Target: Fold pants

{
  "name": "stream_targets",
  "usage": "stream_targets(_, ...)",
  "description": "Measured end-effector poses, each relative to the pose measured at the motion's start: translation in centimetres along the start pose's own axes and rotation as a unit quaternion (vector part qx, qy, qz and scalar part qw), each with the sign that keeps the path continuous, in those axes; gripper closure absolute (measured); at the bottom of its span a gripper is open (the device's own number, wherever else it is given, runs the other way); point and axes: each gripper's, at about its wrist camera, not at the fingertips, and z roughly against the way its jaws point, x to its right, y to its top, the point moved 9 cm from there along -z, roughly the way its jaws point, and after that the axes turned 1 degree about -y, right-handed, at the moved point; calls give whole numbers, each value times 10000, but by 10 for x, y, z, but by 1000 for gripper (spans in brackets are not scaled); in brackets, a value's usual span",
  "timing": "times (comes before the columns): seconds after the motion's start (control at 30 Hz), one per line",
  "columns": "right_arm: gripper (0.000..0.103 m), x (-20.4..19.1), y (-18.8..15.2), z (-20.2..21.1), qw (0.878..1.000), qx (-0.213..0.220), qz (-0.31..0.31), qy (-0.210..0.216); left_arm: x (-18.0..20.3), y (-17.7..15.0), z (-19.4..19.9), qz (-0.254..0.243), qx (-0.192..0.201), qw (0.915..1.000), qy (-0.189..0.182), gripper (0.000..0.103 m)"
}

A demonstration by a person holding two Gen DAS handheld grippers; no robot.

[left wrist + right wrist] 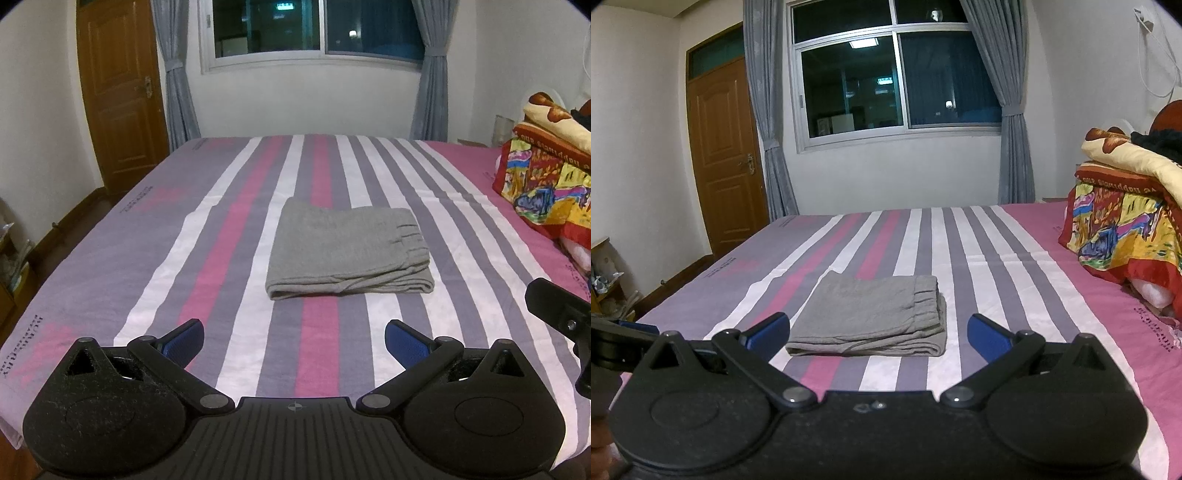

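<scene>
The grey pants (347,254) lie folded into a compact rectangle on the striped bed sheet (236,229), waistband on top at the right. They also show in the right wrist view (875,314). My left gripper (294,341) is open and empty, held back from the pants near the bed's front edge. My right gripper (878,338) is open and empty, just in front of the pants. Part of the right gripper shows at the right edge of the left wrist view (561,317).
A pile of colourful folded quilts (1126,221) sits on the bed at the right. A wooden door (724,155) stands at the back left, a curtained window (897,81) behind the bed. A small shelf with clutter (605,280) stands at the left.
</scene>
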Motion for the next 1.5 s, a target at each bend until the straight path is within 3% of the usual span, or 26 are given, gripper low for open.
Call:
stream_targets(1.23, 0, -1, -5, -9, 9999, -107, -58, -35, 2, -1, -12, -81, -118, 9999, -36, 0)
stream_targets(1.37, 0, -2, -8, -15, 9998, -164, -71, -23, 3, -1, -14, -86, 72, 9997, -215, 0)
stream_targets(1.5, 0, 0, -12, -20, 9997, -226, -75, -48, -1, 0, -20, 0, 157, 9997, -168, 0)
